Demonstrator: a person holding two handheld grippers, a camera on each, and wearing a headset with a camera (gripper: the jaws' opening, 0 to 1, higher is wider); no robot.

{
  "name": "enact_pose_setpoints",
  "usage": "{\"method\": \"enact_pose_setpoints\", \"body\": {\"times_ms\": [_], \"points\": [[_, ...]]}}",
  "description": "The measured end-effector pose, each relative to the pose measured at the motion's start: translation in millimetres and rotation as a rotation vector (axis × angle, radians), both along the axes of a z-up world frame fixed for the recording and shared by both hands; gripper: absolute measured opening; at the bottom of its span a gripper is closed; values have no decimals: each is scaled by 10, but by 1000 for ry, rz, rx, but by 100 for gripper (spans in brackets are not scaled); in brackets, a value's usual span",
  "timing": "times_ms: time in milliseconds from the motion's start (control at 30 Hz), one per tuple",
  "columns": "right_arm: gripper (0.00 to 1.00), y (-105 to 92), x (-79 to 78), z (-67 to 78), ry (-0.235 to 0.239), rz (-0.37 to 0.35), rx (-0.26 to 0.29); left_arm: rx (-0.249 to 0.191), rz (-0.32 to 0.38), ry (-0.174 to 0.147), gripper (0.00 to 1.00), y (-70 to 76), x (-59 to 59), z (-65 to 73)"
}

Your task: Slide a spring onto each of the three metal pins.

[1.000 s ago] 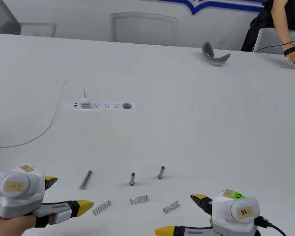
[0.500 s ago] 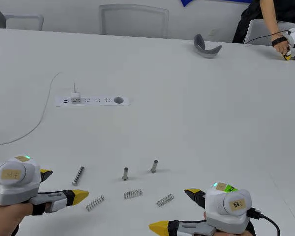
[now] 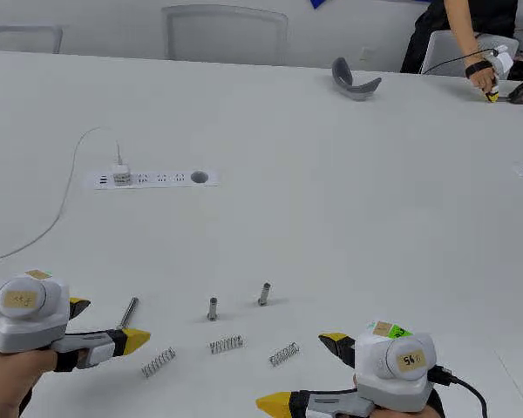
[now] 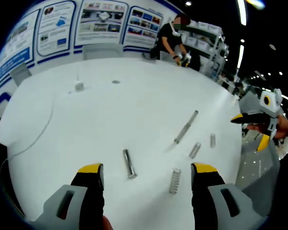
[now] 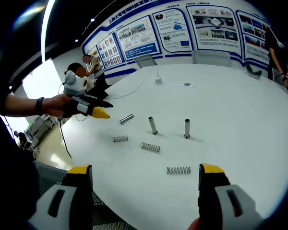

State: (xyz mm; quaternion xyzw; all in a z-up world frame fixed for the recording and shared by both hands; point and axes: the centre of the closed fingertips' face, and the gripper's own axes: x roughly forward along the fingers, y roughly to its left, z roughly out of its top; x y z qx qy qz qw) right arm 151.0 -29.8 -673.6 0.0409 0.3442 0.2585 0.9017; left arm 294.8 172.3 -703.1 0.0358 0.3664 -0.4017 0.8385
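The left gripper and right gripper are hovering empty, jaws apart, flanking the bare springs and pins on the bench, apparently readying a first pickup.

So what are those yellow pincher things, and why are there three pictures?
A person holds two grabbing tools, one in each hand: the left gripper and the right gripper. Both are open and hold nothing. The big picture comes from a camera on the person's head; each round picture comes from a camera on one tool. On the white table are three springs and three metal pins, with a power strip farther back.
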Motion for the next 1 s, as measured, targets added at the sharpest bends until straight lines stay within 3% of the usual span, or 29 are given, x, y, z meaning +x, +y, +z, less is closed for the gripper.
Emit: {"method": "enact_pose_setpoints", "body": {"times_ms": [633, 1000], "points": [[93, -14, -16, 3, 7, -7, 5, 19, 38, 64, 67, -49, 175, -268], [93, 2, -50, -34, 27, -4, 8, 37, 87, 112, 52, -39, 284, -519]]}}
